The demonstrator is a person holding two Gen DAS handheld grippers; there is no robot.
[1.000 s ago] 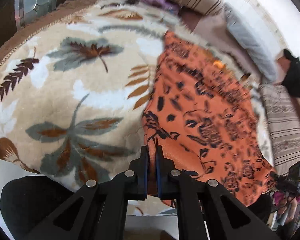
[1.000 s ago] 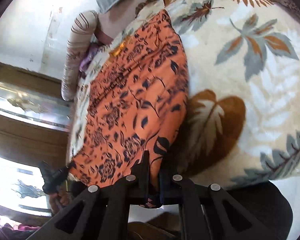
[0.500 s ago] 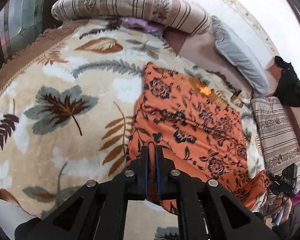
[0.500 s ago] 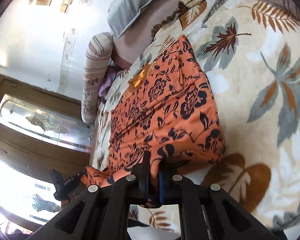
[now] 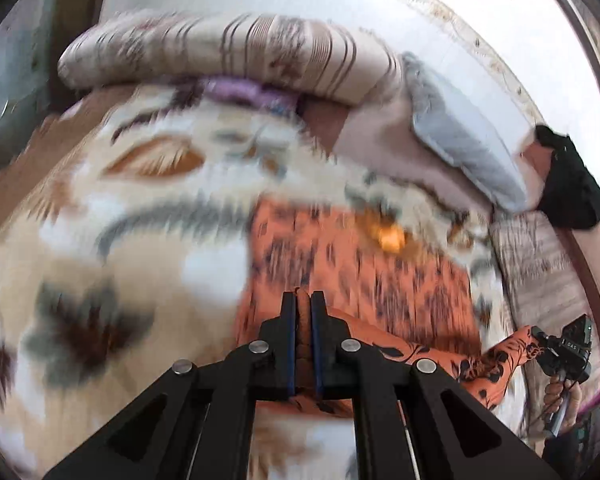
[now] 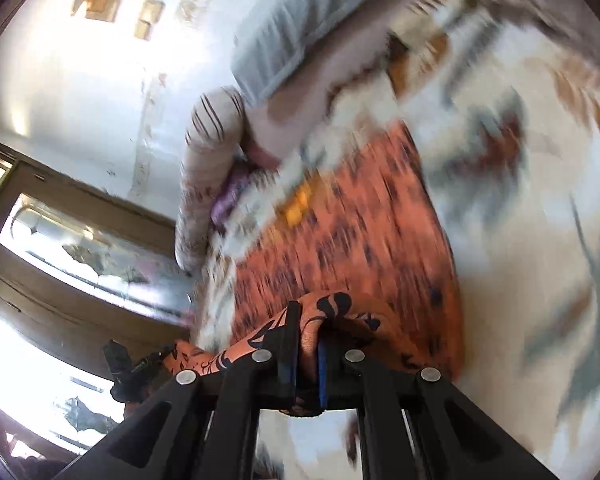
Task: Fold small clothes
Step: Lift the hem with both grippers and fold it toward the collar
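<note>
Both tools are clamped on the orange floral garment's near edge: left tool (image 5: 303,300), right tool (image 6: 306,312); the garment (image 5: 360,276) lies on the leaf-print blanket (image 5: 140,248), near edge lifted

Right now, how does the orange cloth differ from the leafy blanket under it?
The orange cloth is bright orange with small dark flowers; the leafy blanket is cream with big grey and brown leaves. The cloth is smaller, and both claws, left claw and right claw, pinch its near edge; the blanket lies spread out untouched. Both carry plant prints.
</note>
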